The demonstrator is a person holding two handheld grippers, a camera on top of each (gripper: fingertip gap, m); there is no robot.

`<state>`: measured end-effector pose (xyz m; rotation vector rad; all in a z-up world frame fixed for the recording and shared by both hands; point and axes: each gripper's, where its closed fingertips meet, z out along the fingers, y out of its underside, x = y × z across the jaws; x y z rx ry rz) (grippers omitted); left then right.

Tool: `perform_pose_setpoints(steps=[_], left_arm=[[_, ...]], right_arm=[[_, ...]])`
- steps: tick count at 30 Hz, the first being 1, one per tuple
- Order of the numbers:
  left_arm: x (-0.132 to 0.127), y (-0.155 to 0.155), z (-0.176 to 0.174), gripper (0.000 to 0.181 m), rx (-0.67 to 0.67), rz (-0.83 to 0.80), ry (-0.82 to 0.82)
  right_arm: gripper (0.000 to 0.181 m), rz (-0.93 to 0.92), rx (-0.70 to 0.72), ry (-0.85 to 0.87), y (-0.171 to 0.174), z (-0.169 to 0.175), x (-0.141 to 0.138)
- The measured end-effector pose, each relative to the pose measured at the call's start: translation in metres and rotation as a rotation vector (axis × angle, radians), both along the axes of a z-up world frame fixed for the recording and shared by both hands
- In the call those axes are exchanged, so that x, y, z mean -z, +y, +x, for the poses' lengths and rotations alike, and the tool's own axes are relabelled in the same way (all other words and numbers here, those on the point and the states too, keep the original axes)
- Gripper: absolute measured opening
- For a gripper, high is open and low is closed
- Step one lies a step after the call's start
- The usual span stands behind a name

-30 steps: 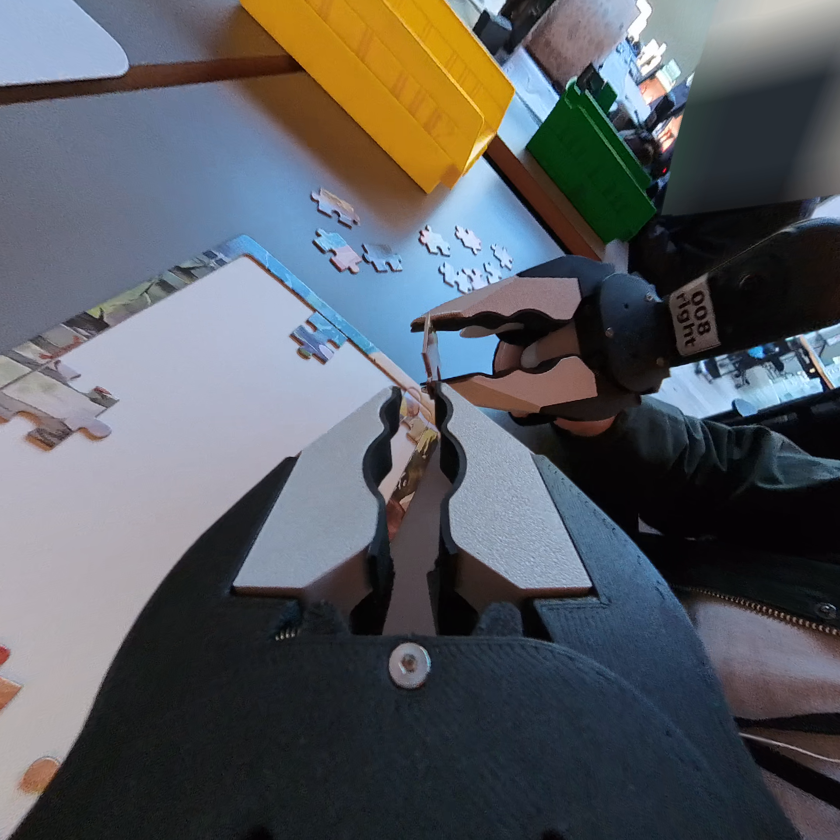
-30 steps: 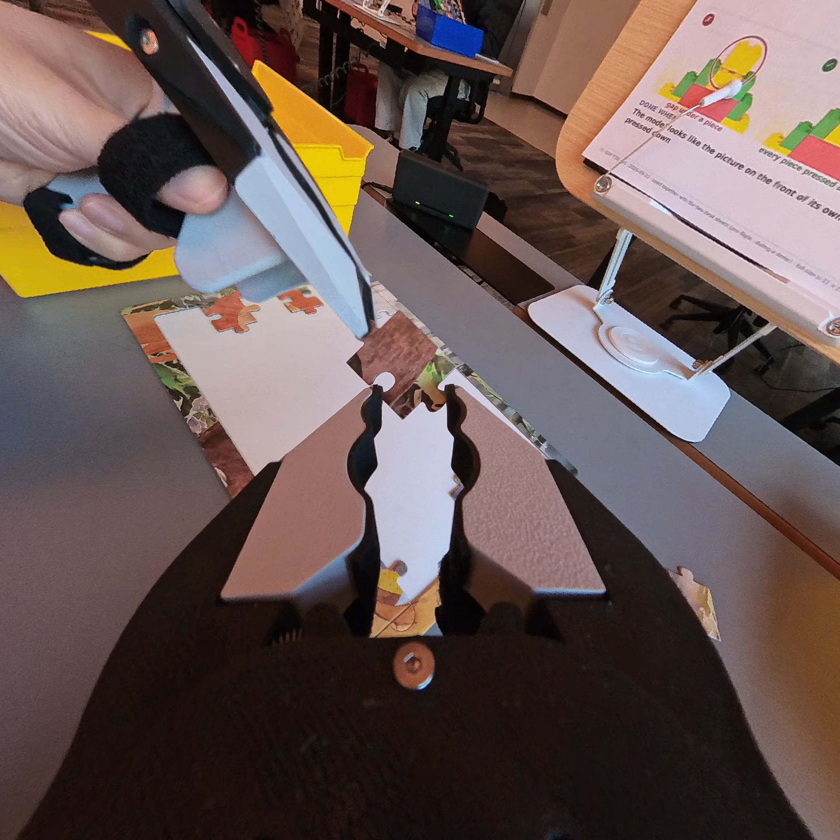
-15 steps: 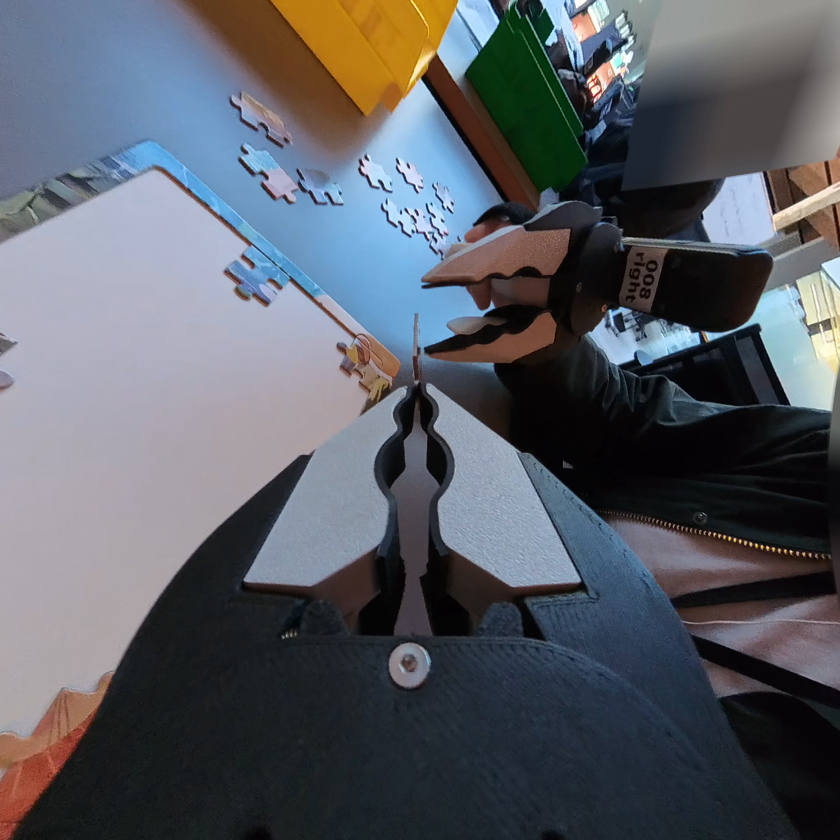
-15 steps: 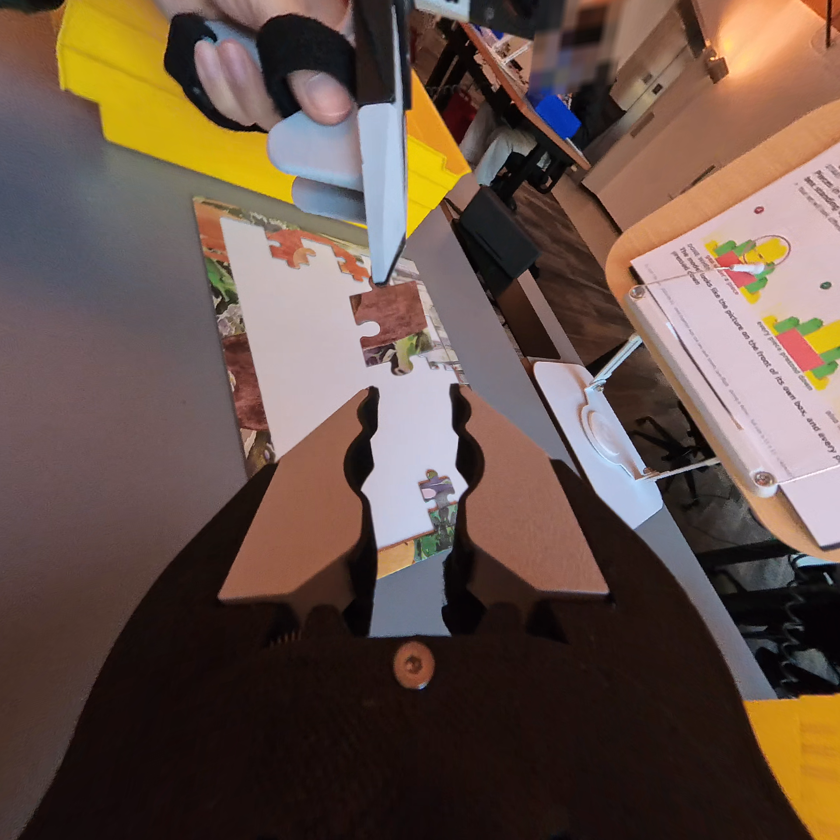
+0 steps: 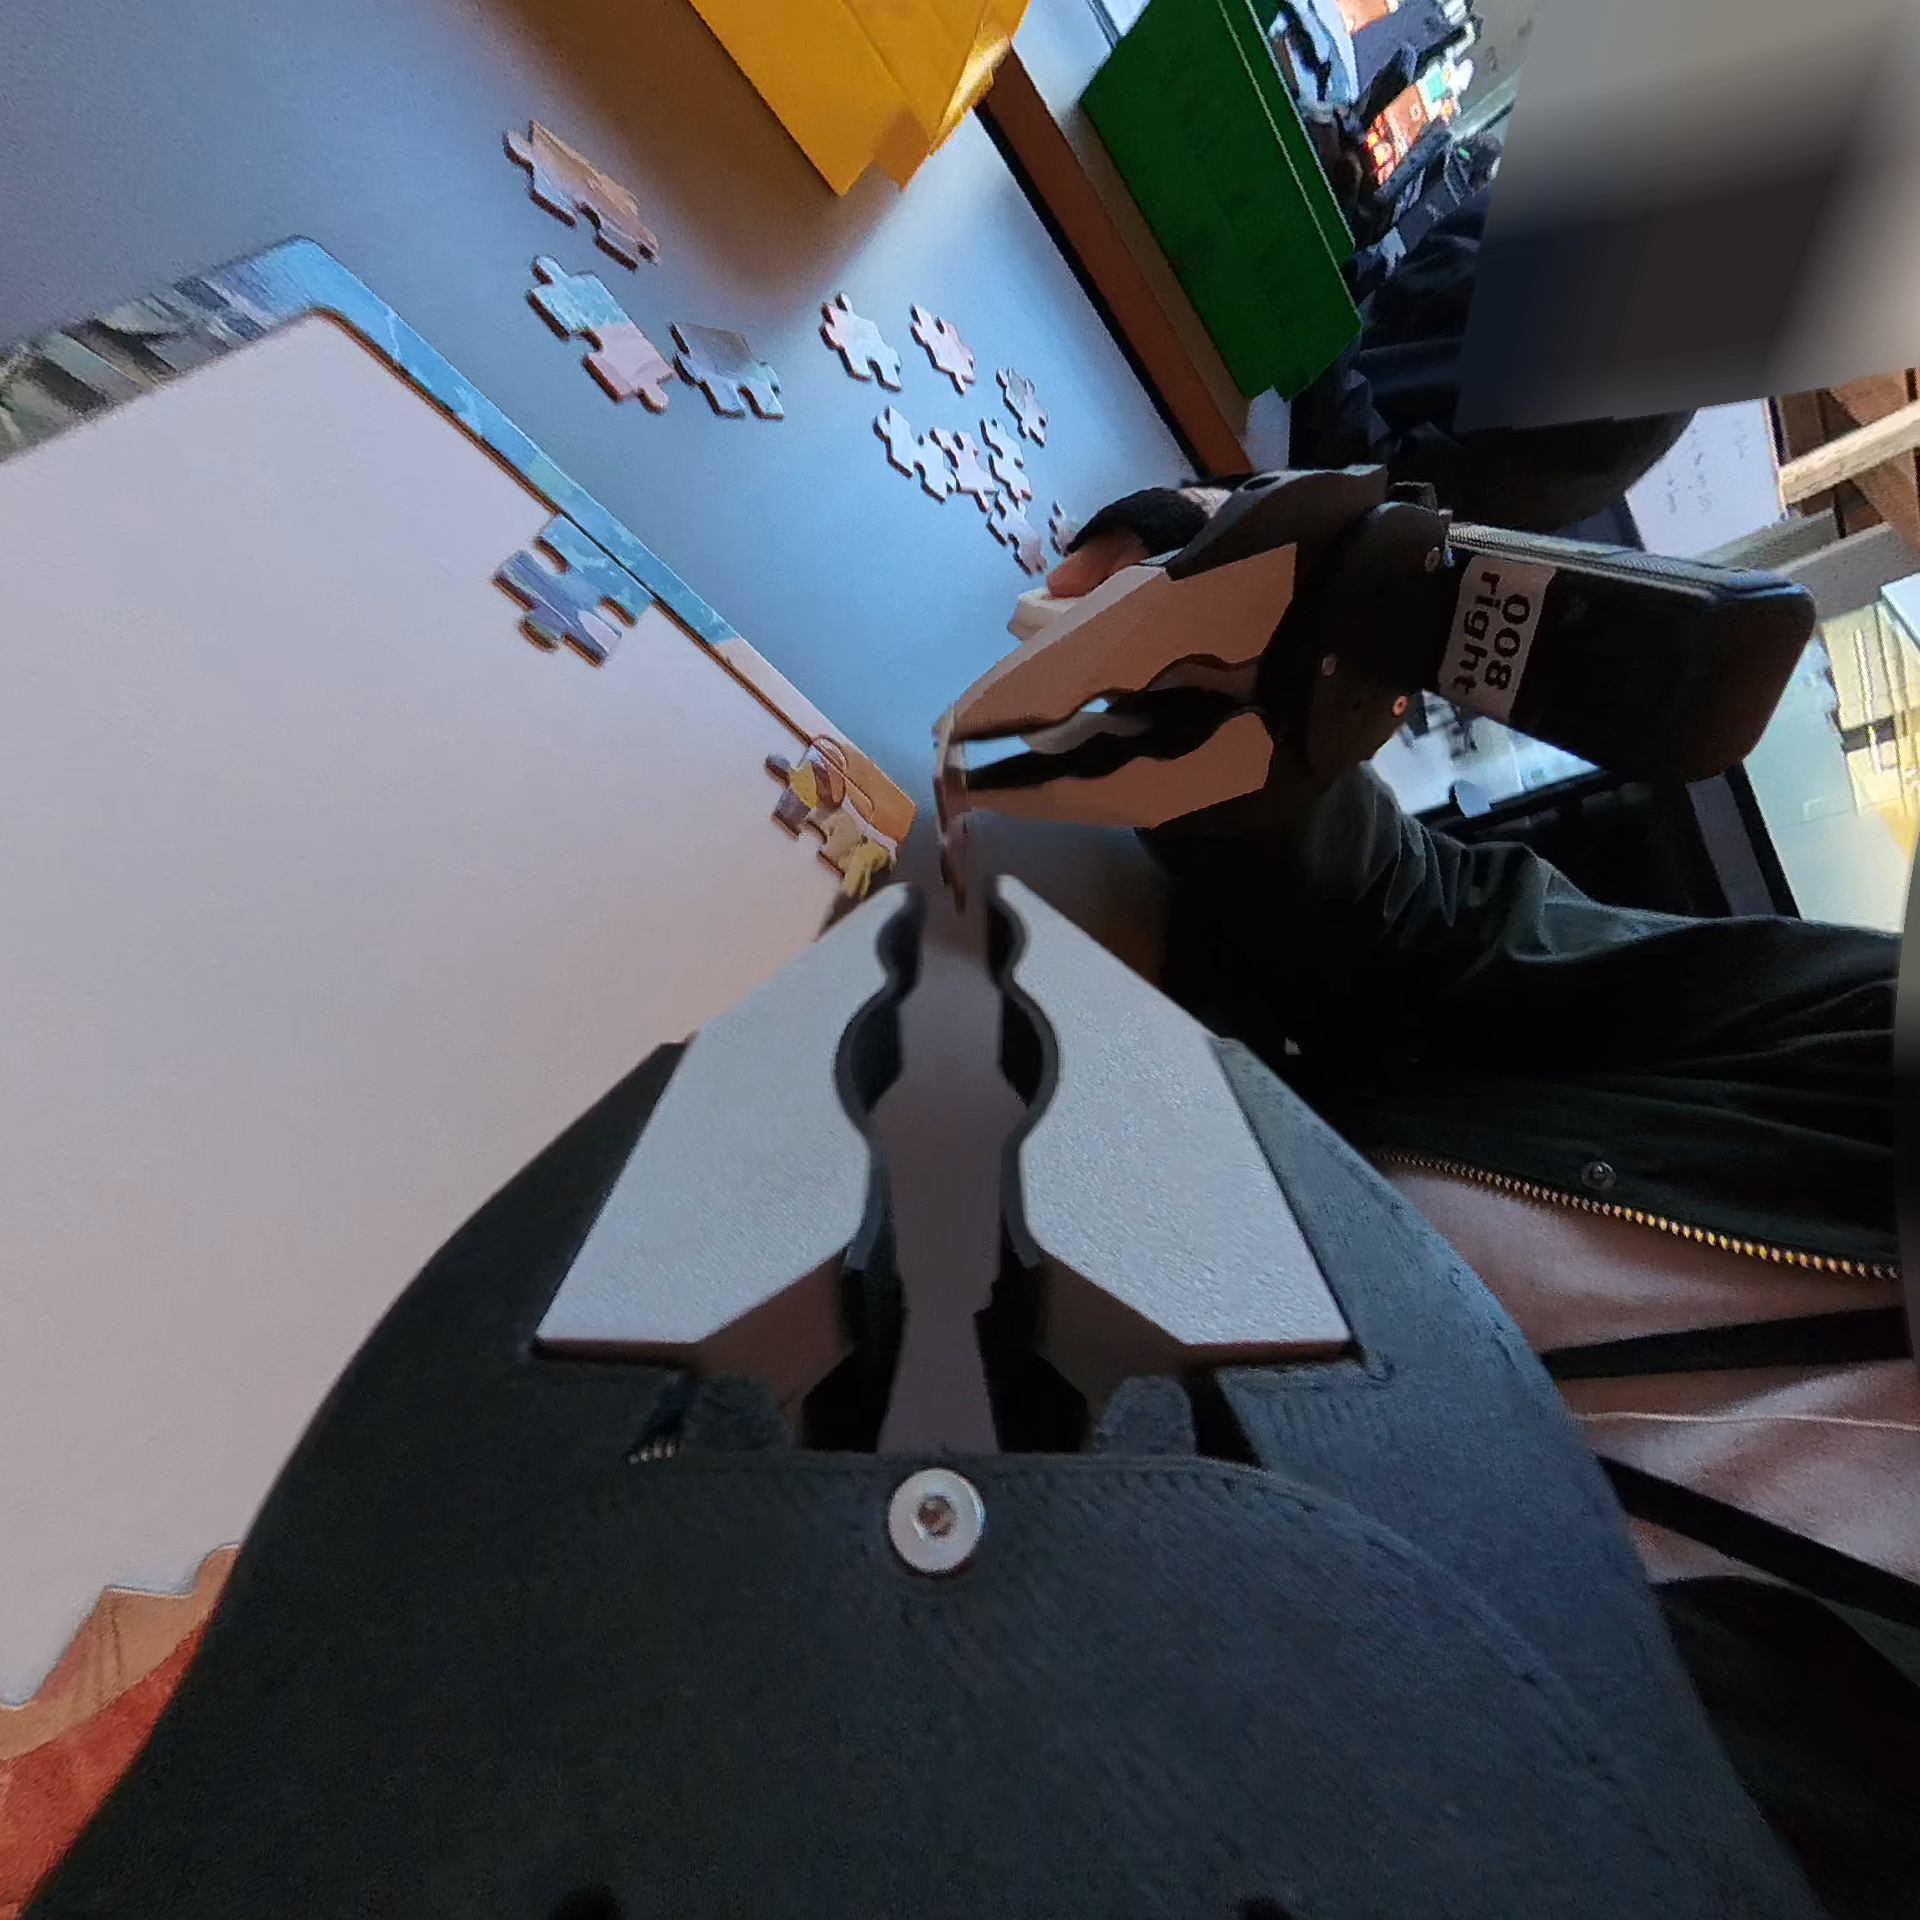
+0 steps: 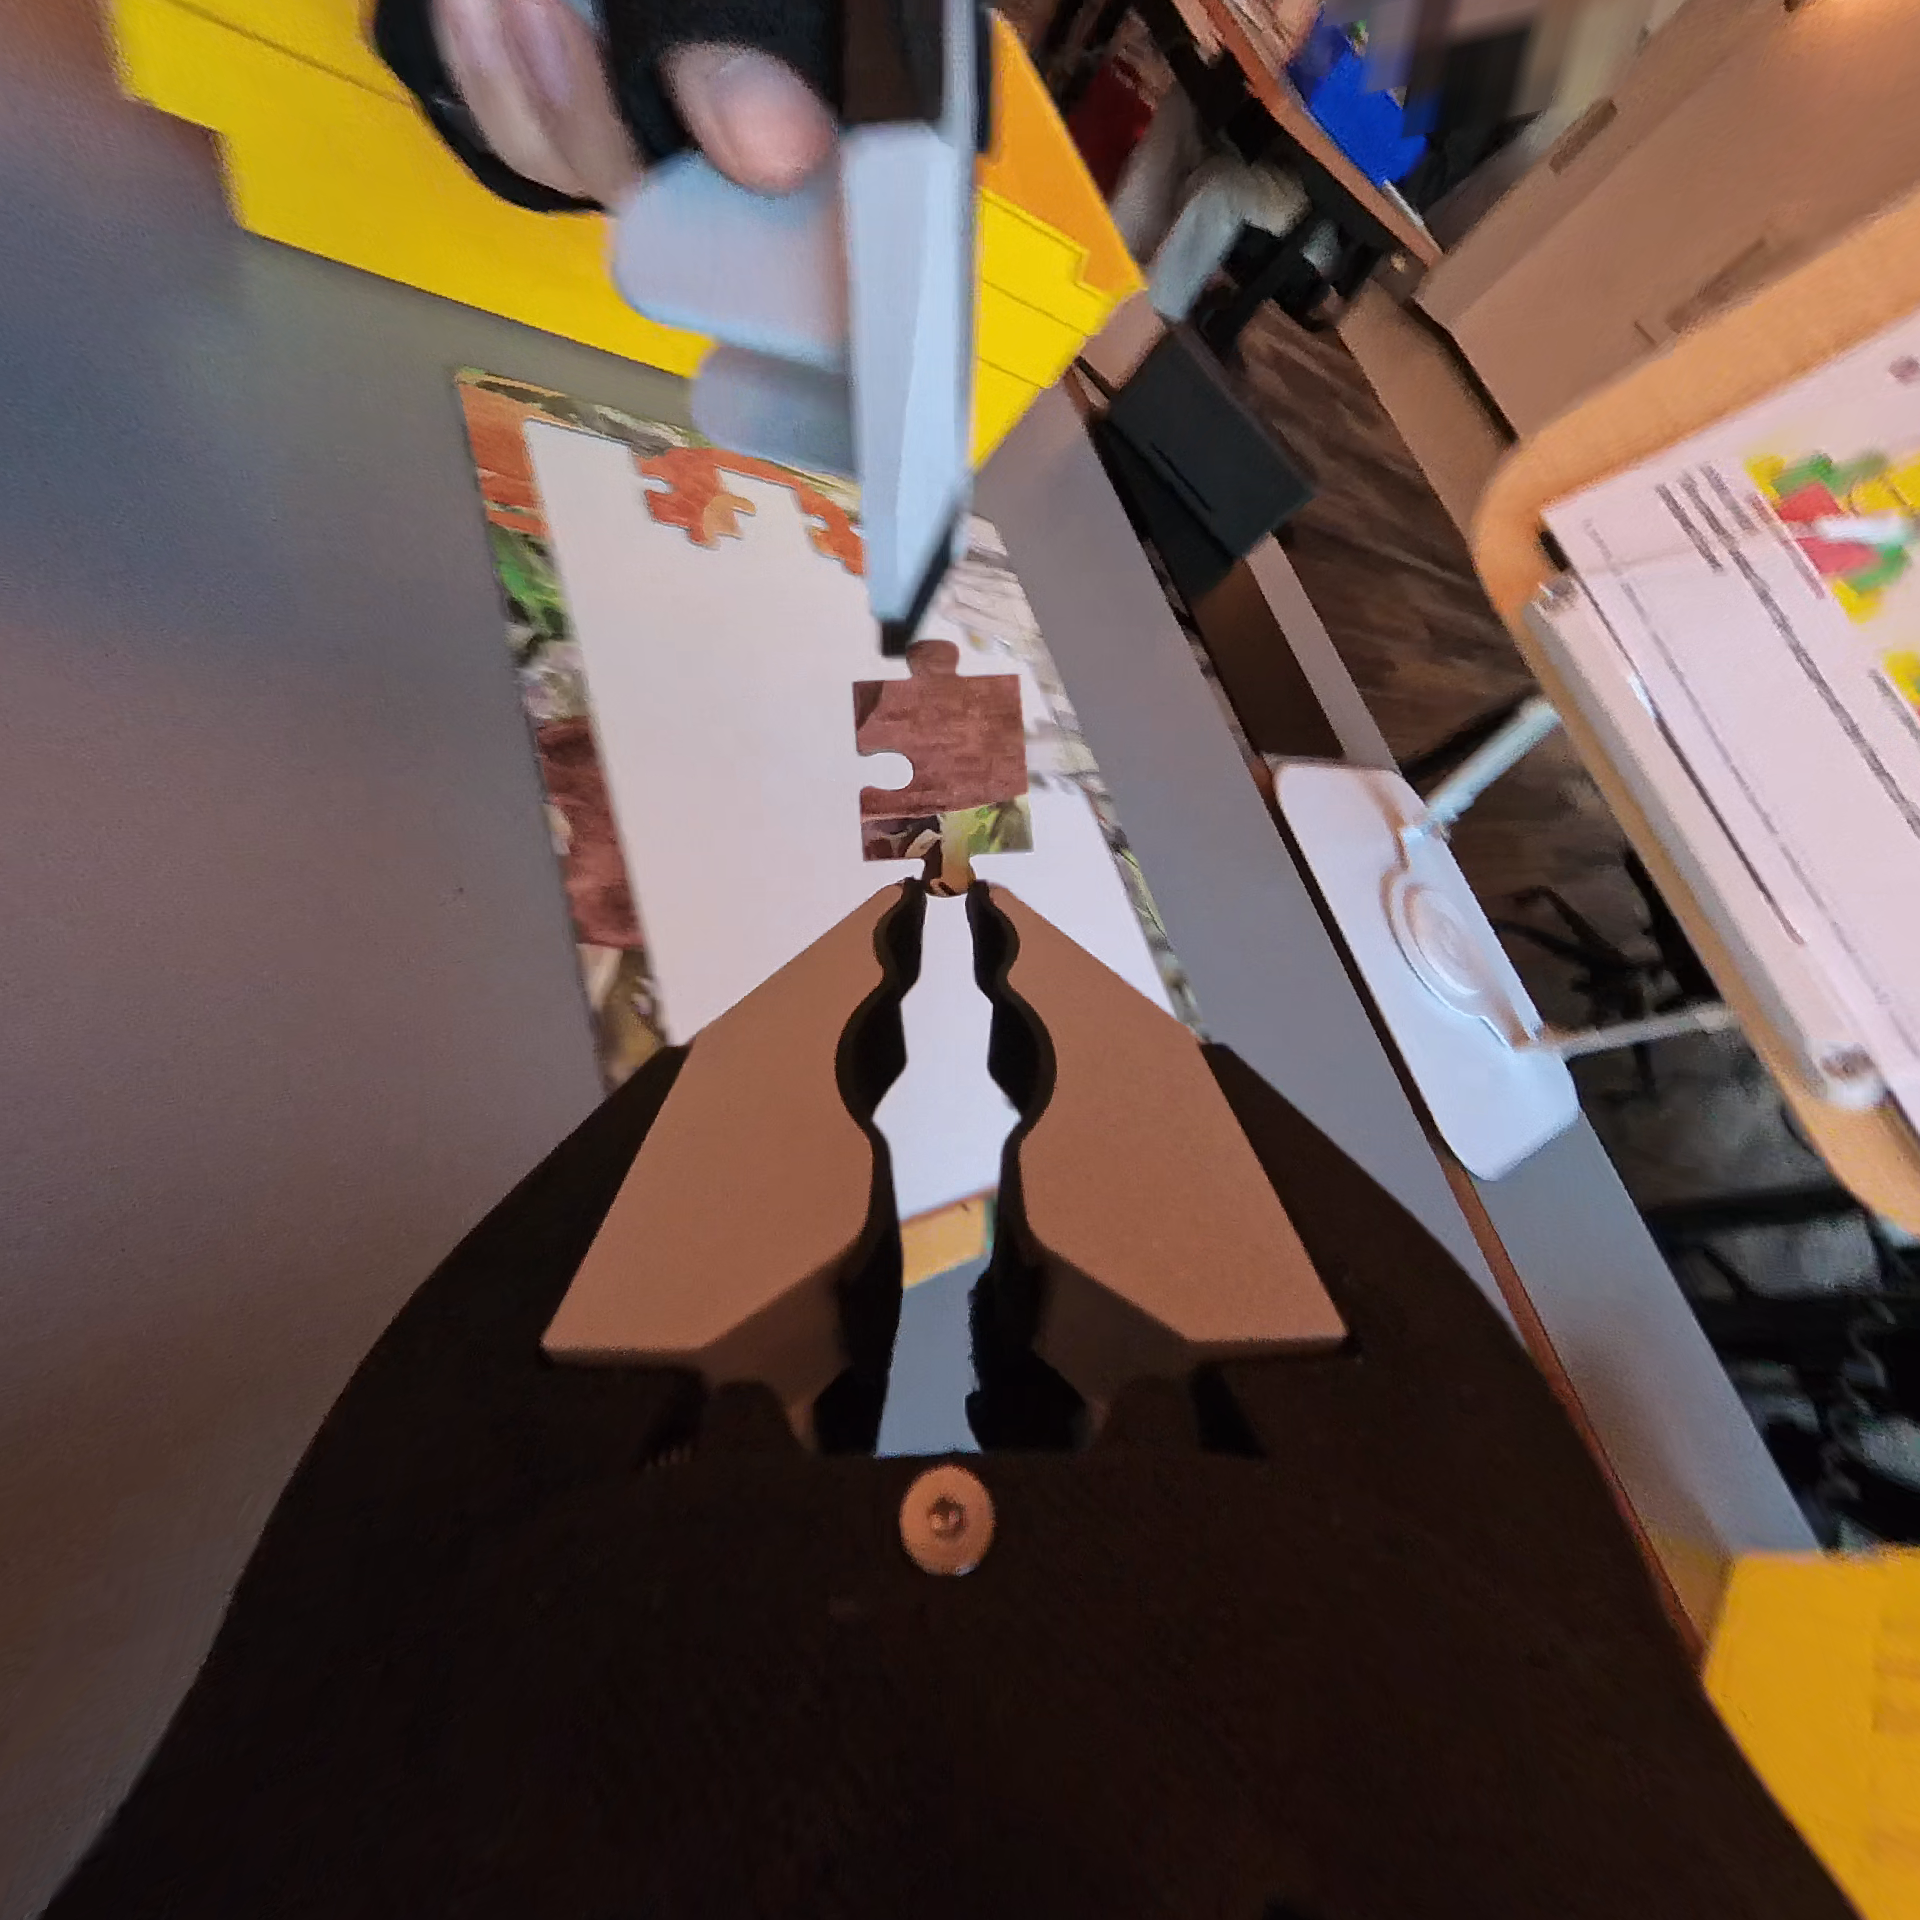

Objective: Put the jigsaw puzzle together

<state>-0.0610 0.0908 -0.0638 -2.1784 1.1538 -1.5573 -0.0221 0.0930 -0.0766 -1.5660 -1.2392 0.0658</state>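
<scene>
A brown and green puzzle piece [image 6: 940,748] hangs in the air over the white puzzle board [image 6: 707,727]. My right gripper [image 6: 943,891] is shut on the piece's lower tab. My left gripper [image 6: 914,613] comes down from above, its tip at the piece's top tab. In the left wrist view my left gripper [image 5: 956,899] stands slightly open, with the piece [image 5: 948,821] edge-on at its tips and held by the right gripper [image 5: 951,743]. The board [image 5: 312,831] has a picture border with a few pieces fitted. Several loose pieces [image 5: 956,457] lie on the grey table beyond.
A yellow bin [image 5: 862,83] and a green bin [image 5: 1216,208] stand at the table's far edge. A white document stand [image 6: 1423,956] and a black box [image 6: 1195,478] sit right of the board. Another yellow bin [image 6: 1829,1714] is at the near right. About 5 cm separates my left fingertips from my right.
The left gripper, earlier shut on the piece, has opened slightly. The right gripper, earlier open, has closed on the piece's lower tab. Both grippers have turned and the piece now hangs upright.
</scene>
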Motion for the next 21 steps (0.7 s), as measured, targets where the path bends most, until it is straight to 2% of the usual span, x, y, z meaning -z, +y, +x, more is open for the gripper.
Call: perform_pose_setpoints(steps=[1,2,4,7,11,21], left_arm=[[-0.002,0.005,0.000,0.022,-0.023,0.013,-0.003],[-0.003,0.010,-0.002,0.026,-0.049,0.031,-0.005],[-0.008,0.020,-0.005,0.027,-0.105,0.059,-0.017],[-0.014,0.028,-0.008,0.025,-0.151,0.048,-0.047],[-0.006,0.030,-0.006,0.023,-0.174,0.007,-0.036],[0.006,0.026,-0.001,0.019,-0.150,-0.009,0.011]], right_arm=[[0.008,-0.002,0.061,0.007,0.007,0.011,-0.002],[0.008,-0.014,0.139,0.018,0.016,0.024,-0.003],[0.008,-0.087,0.290,0.072,0.030,0.052,0.000],[0.008,-0.283,0.468,0.155,0.039,0.082,0.018],[0.008,-0.390,0.533,0.167,0.038,0.089,0.033],[0.008,-0.481,0.591,0.191,0.035,0.085,0.045]])
